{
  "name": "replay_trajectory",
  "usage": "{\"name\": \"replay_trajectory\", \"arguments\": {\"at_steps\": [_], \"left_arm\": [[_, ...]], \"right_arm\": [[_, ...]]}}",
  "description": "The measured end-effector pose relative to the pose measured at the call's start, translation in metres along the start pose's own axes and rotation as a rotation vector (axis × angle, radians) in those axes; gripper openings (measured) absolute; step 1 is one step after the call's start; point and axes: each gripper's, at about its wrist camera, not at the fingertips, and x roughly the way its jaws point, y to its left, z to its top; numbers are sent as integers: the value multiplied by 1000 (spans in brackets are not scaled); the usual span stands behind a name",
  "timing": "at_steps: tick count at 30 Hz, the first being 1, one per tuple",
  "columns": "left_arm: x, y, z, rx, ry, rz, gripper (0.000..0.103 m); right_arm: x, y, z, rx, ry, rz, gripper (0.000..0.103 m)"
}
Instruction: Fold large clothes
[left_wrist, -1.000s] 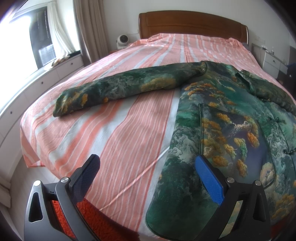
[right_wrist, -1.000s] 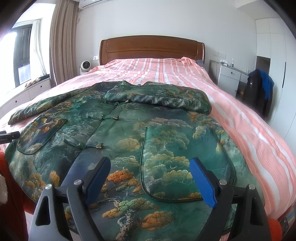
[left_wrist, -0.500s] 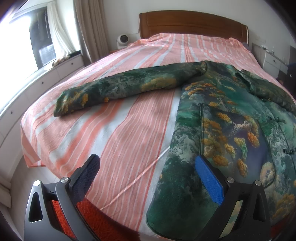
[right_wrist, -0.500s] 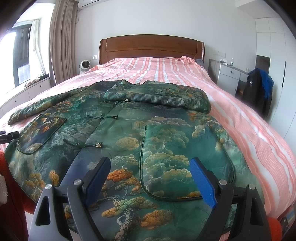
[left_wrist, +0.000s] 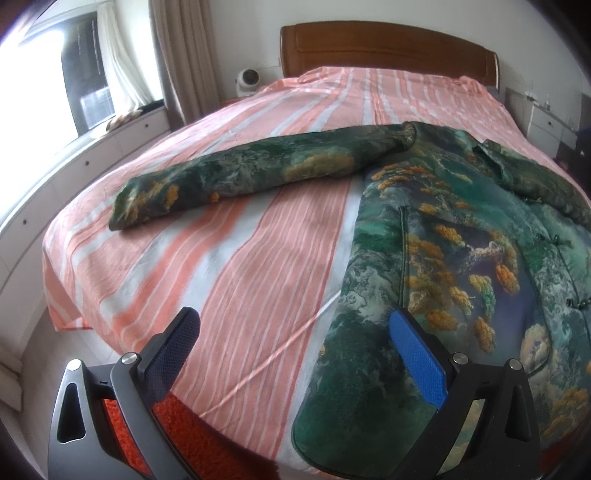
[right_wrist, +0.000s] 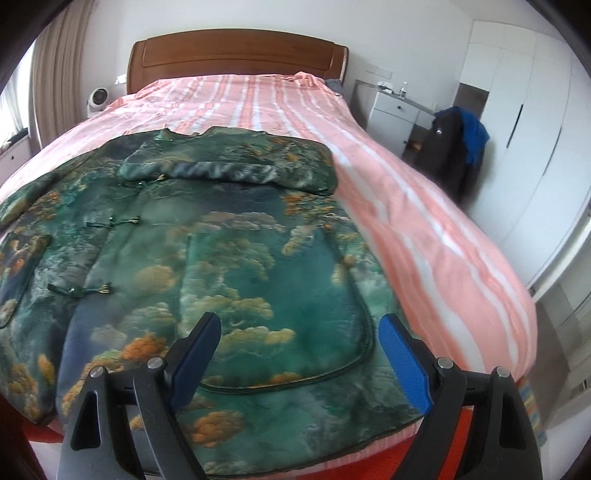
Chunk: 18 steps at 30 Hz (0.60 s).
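Observation:
A large green jacket (right_wrist: 229, 258) with orange and cream cloud print lies face up on the striped pink bed (right_wrist: 424, 206). One sleeve (right_wrist: 229, 166) is folded across its chest. The other sleeve (left_wrist: 240, 177) stretches out to the left over the sheet. My left gripper (left_wrist: 291, 328) hovers open above the jacket's lower left hem (left_wrist: 351, 406), nothing between its fingers. My right gripper (right_wrist: 299, 332) is open above the jacket's right front pocket (right_wrist: 280, 314), holding nothing.
A wooden headboard (right_wrist: 236, 55) stands at the far end. A white nightstand (right_wrist: 399, 110) and a chair draped with dark and blue clothes (right_wrist: 458, 140) stand right of the bed. White cabinets under a window (left_wrist: 74, 147) run along the left. An orange rug (left_wrist: 192, 443) lies at the bed's foot.
The right wrist view has swung to the right, so the jacket sits further left and the bed's right side and wardrobe show more. The left gripper has not moved.

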Motion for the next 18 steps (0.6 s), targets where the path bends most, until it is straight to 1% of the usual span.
{"name": "replay_trajectory", "arguments": {"at_steps": [6, 11, 18], "left_arm": [[1, -1, -1, 5, 6, 6, 102], [1, -1, 0, 7, 9, 7, 102], [2, -1, 0, 7, 11, 8, 102]], "right_arm": [[9, -3, -7, -3, 23, -52, 87], [14, -5, -9, 10, 55, -43, 87], [14, -2, -10, -2, 53, -50, 87]]}}
